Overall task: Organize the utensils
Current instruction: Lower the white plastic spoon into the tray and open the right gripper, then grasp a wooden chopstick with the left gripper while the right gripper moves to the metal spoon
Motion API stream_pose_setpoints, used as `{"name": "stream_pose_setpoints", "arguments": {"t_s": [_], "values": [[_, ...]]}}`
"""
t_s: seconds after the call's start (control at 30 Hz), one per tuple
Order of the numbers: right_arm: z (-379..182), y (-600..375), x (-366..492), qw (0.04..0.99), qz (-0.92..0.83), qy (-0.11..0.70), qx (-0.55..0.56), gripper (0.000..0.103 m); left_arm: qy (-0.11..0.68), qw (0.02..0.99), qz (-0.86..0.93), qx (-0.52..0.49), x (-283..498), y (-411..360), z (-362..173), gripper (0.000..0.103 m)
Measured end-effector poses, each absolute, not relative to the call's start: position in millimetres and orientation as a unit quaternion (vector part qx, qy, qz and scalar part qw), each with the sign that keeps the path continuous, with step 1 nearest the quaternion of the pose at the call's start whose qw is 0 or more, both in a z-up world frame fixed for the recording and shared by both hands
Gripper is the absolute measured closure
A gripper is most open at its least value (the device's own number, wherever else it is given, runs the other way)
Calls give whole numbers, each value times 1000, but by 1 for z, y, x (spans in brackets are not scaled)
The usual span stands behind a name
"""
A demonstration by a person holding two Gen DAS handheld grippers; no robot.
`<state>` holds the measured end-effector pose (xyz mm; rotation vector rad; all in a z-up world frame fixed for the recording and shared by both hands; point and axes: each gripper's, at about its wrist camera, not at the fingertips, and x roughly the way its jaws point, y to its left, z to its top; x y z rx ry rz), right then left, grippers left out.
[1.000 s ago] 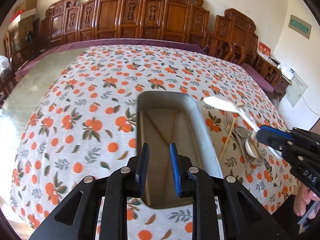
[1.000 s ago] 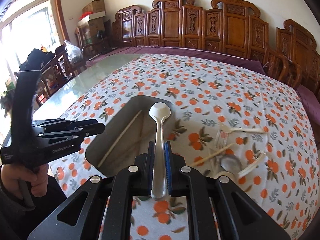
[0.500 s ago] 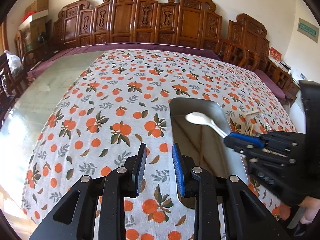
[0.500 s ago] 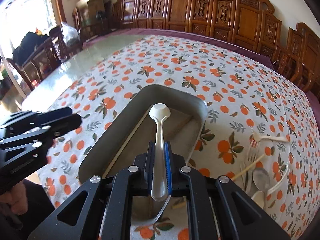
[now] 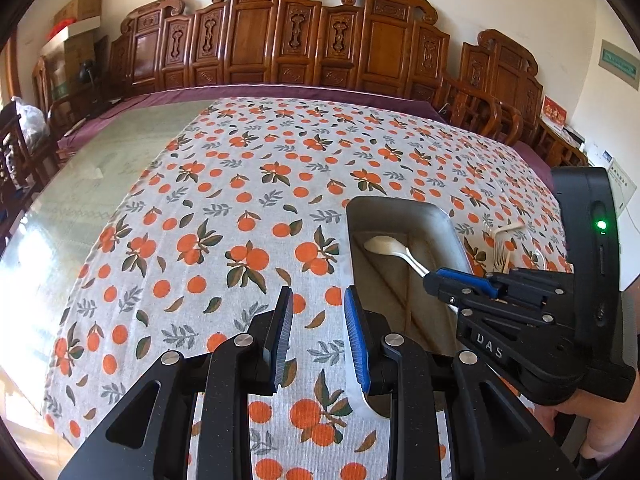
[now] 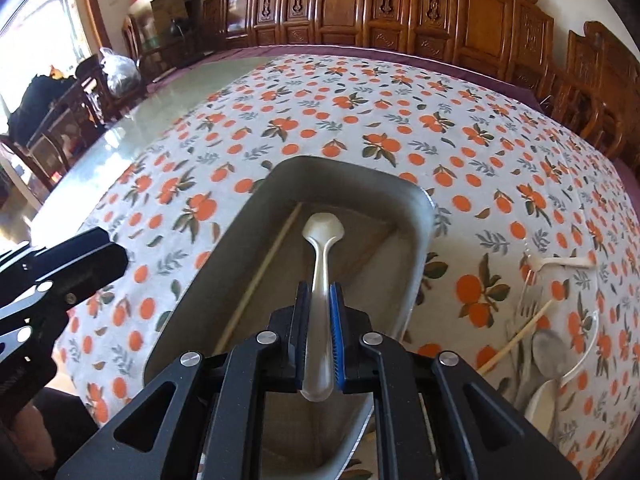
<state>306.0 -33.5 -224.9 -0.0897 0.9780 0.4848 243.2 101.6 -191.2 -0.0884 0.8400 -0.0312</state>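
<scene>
My right gripper point(image 6: 319, 304) is shut on a white plastic spoon point(image 6: 322, 256) and holds it low inside the metal tray point(image 6: 424, 216), bowl pointing to the far end. A wooden chopstick point(image 6: 264, 272) lies in the tray to the spoon's left. In the left wrist view the spoon point(image 5: 386, 246) and right gripper point(image 5: 452, 278) reach into the tray point(image 5: 400, 206) from the right. My left gripper point(image 5: 318, 320) is open and empty over the tablecloth, left of the tray.
A pile of loose utensils lies right of the tray: a white fork point(image 6: 556, 264), a metal fork point(image 6: 528, 308), a chopstick point(image 6: 520, 336) and spoons point(image 6: 548, 352). Carved wooden chairs point(image 5: 304, 36) line the far edge of the table.
My right gripper has carried the spoon from above the tray down into it. My left gripper has shifted left, off the tray and over the tablecloth.
</scene>
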Motion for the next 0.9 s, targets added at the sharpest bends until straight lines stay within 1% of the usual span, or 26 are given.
{"name": "stream_pose_setpoints", "arguments": {"t_s": [0.07, 0.1, 0.13, 0.3, 0.43, 0.47, 0.5, 0.6, 0.9], "values": [[-223, -35, 304, 853, 237, 464, -35, 85, 407, 912, -15, -44, 243, 102, -191, 78], [-222, -35, 303, 853, 240, 463, -32, 78, 407, 912, -15, -44, 243, 102, -191, 78], [-220, -37, 302, 853, 243, 461, -30, 75, 406, 913, -16, -44, 243, 101, -191, 78], [-204, -51, 301, 857, 254, 447, -9, 75, 407, 912, -21, -39, 243, 95, -191, 78], [-184, -80, 289, 873, 254, 417, -15, 75, 403, 914, -28, -37, 242, 87, -189, 78], [-181, -88, 288, 875, 252, 412, -15, 75, 402, 914, -29, -35, 241, 84, -188, 75], [-178, -98, 286, 879, 247, 408, -15, 75, 401, 915, -32, -34, 241, 82, -188, 69], [-172, -137, 281, 890, 221, 398, -12, 75, 395, 918, -42, -21, 239, 70, -185, 59], [-184, -226, 284, 906, 156, 394, -11, 75, 389, 916, -95, -1, 237, 28, -182, 57]]}}
